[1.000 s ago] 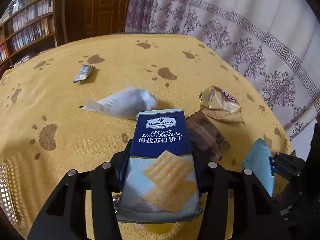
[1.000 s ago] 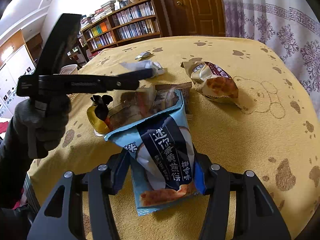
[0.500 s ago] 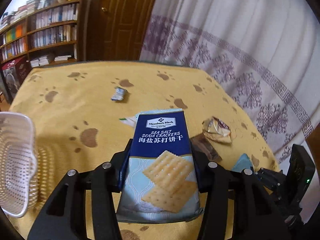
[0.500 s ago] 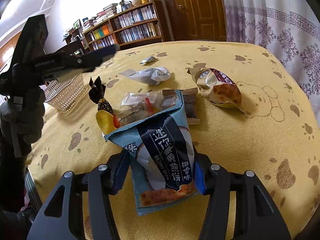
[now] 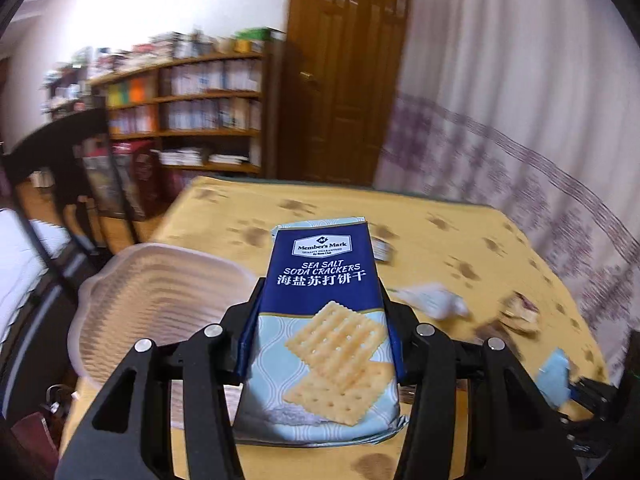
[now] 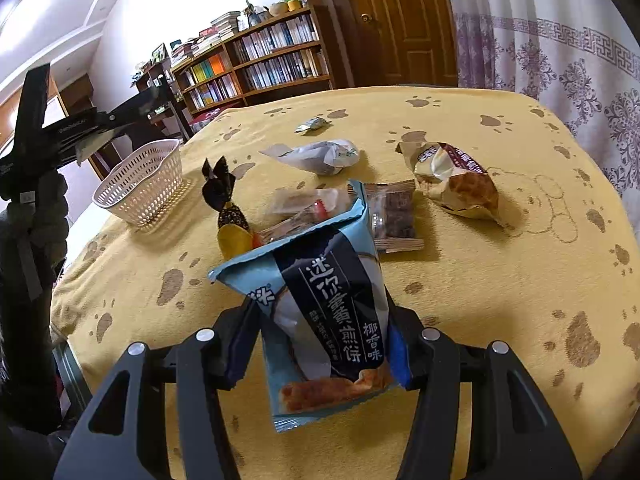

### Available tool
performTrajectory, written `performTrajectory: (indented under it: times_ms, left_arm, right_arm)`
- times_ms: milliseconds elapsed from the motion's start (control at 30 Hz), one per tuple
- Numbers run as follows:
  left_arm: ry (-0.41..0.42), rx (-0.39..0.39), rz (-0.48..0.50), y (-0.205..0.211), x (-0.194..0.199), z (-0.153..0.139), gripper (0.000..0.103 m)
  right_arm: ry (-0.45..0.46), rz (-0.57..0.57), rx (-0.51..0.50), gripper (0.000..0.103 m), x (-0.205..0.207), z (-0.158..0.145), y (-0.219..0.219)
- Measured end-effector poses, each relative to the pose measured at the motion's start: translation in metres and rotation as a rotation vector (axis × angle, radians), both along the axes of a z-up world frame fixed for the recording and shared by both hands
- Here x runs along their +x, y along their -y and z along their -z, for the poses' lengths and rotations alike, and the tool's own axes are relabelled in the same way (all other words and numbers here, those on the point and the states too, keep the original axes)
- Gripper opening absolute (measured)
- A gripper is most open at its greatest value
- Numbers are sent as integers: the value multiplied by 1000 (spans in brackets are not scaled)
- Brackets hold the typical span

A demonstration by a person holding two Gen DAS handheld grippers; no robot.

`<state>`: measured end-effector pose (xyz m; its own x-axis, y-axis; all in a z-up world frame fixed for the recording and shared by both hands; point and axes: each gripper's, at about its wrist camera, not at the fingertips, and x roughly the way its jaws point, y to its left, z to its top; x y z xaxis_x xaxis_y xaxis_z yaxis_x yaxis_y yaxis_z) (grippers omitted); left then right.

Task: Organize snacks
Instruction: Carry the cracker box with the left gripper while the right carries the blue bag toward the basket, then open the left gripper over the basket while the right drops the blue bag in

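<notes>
A second ago the left gripper (image 5: 322, 344) looked down at the scattered snacks with its cracker pack; now it has swung toward the desk's corner, so the white basket (image 5: 132, 300) fills the lower left of its view and the bookshelf (image 5: 192, 120) and door (image 5: 344, 68) rise behind. The left gripper is clenched on the blue cracker pack (image 5: 320, 320), which stands upright between its fingers at the centre of the frame, lifted above the yellow desk (image 5: 460, 240) and just right of the basket's rim. The basket's inside is blurred here, and nothing can be made out in it. The right gripper (image 6: 320, 344) has barely shifted and is clamped on a light blue pancake snack bag (image 6: 324, 300) at the bottom centre of its view. In that view the basket (image 6: 140, 184) sits at the left edge of the desk (image 6: 500, 280); only its perforated wall and rim show, so its contents cannot be told. Loose on the desk lie a dark twisted candy (image 6: 224, 200), a clear wrapped snack (image 6: 308, 204), a brown bar (image 6: 394, 216), a white packet (image 6: 320, 156), a tan bread bag (image 6: 452, 176) and a small silver wrapper (image 6: 312, 124) farther back. The left gripper's black frame appears at the upper left, held by a gloved hand (image 6: 44, 216).
</notes>
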<state>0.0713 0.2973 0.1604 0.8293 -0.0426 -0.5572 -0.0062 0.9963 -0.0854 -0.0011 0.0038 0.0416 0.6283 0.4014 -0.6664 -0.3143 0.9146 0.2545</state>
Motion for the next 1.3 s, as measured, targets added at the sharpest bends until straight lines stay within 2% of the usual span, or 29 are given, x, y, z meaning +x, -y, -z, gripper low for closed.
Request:
performTrajectory:
  times_ms: [133, 167, 267, 400, 633, 800, 933, 1100, 1200, 1300]
  left_arm:
    - [13, 22, -140, -41, -3, -2, 51]
    - [15, 33, -173, -50, -3, -2, 54]
    - [26, 60, -259, -76, -4, -1, 82]
    - [62, 50, -314, -96, -12, -4, 91]
    - [124, 33, -377, -126, -34, -20, 94]
    - [183, 26, -394, -133, -51, -36, 96]
    - [231, 21, -411, -137, -67, -48, 97]
    - [265, -10, -421, -145, -78, -57, 97]
    - [276, -23, -425, -147, -81, -60, 97]
    - [275, -34, -418, -147, -82, -60, 97]
  right_arm:
    - [-3, -3, 12, 55, -2, -3, -7]
    - [-3, -3, 16, 55, -1, -3, -8]
    - [0, -5, 33, 55, -1, -8, -14]
    - [6, -15, 54, 55, 3, -19, -25]
    - [31, -96, 64, 55, 18, -51, -71]
    - [54, -209, 78, 55, 41, -80, -136]
    - [27, -291, 92, 55, 65, -93, -201]
    - [-41, -322, 122, 55, 98, -96, -264]
    - [-90, -311, 148, 58, 118, -90, -290]
    - [-126, -320, 166, 66, 130, -82, -305]
